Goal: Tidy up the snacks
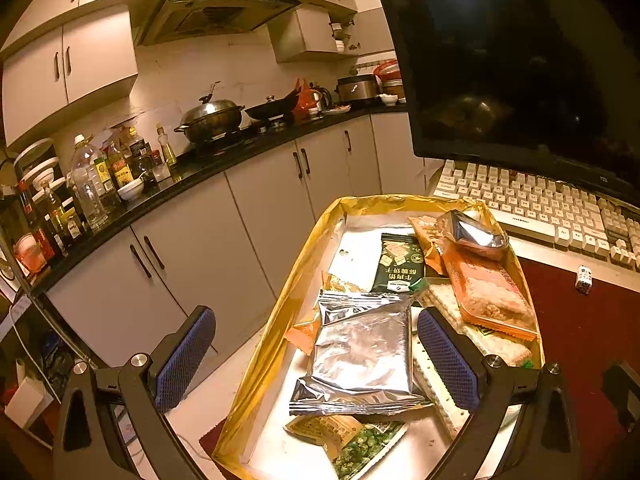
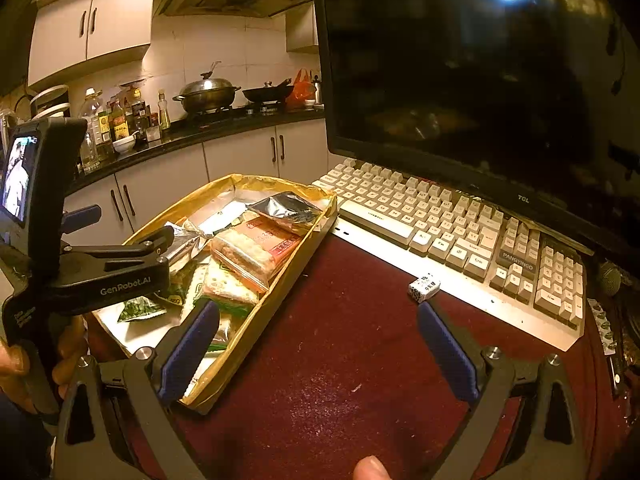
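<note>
Most of the snacks already lie in the gold-rimmed tray (image 1: 280,292), which sits on the left part of the dark red surface (image 2: 340,340), just beside the near-left end of the keyboard (image 2: 460,224). Inside it a large silver foil packet (image 1: 364,356) lies in the middle, a dark green biscuit packet (image 1: 398,264) farther back, an orange packet (image 1: 488,292) stacked along the right wall over pale cracker packs, and a green pea packet (image 1: 368,448) at the near end. The left tool (image 1: 316,360) hangs over the near half of the tray with its jaws spread wide and nothing between them; its right finger is low beside the crackers. The right tool (image 2: 318,352) hovers over bare surface to the right of the tray, likewise wide apart and empty. One small black-and-white wrapped sweet (image 2: 424,286) lies alone on the surface, near the keyboard's front edge and well apart from the tray. By the look of it, the gathering is nearly done: that stray piece seems the only item left outside, though the heap in the tray could be laid more neatly.
</note>
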Available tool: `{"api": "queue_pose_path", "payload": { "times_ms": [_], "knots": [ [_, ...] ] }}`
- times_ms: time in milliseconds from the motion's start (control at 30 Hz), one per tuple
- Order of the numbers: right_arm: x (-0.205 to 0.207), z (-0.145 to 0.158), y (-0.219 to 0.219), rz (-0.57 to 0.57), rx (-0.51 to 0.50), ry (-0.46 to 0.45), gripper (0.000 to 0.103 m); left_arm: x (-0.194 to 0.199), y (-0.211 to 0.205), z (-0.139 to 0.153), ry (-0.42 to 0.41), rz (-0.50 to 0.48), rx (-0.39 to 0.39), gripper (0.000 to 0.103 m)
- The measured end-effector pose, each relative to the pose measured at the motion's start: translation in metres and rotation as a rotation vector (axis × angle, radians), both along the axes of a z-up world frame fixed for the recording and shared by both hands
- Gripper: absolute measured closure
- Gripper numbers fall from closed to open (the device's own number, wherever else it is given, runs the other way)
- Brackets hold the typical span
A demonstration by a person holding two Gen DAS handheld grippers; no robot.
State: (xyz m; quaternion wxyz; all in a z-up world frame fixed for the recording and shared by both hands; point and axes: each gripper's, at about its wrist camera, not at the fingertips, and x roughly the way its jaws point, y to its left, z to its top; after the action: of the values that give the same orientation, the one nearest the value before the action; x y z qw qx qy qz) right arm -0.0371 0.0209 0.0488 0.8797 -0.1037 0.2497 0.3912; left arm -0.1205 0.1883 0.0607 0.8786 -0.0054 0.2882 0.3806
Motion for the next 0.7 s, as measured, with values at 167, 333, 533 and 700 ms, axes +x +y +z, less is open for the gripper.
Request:
{"api": "queue_pose_path", "payload": {
  "times_ms": [167,333,533,700],
  "knots": [
    [-0.0001,0.0001,0.0001,0.000,-0.002,-0.001,0.004,-0.0005,0.0035,-0.0015,0.005,0.011,-0.007,0.001],
    [-0.0001,0.0001,-0.0002,0.001,-0.002,0.000,0.004,-0.0002,0.0036,-0.0020,0.008,0.011,-0.008,0.001],
    [-0.0002,-0.0002,-0.0001,0.001,-0.001,-0.002,0.004,-0.0005,0.0040,-0.0018,0.006,0.017,-0.006,0.001],
    [-0.0007,-0.0001,0.0004,0.002,-0.003,-0.002,0.004,0.0028,0.0048,-0.0037,0.014,0.015,-0.006,0.001]
  ]
}}
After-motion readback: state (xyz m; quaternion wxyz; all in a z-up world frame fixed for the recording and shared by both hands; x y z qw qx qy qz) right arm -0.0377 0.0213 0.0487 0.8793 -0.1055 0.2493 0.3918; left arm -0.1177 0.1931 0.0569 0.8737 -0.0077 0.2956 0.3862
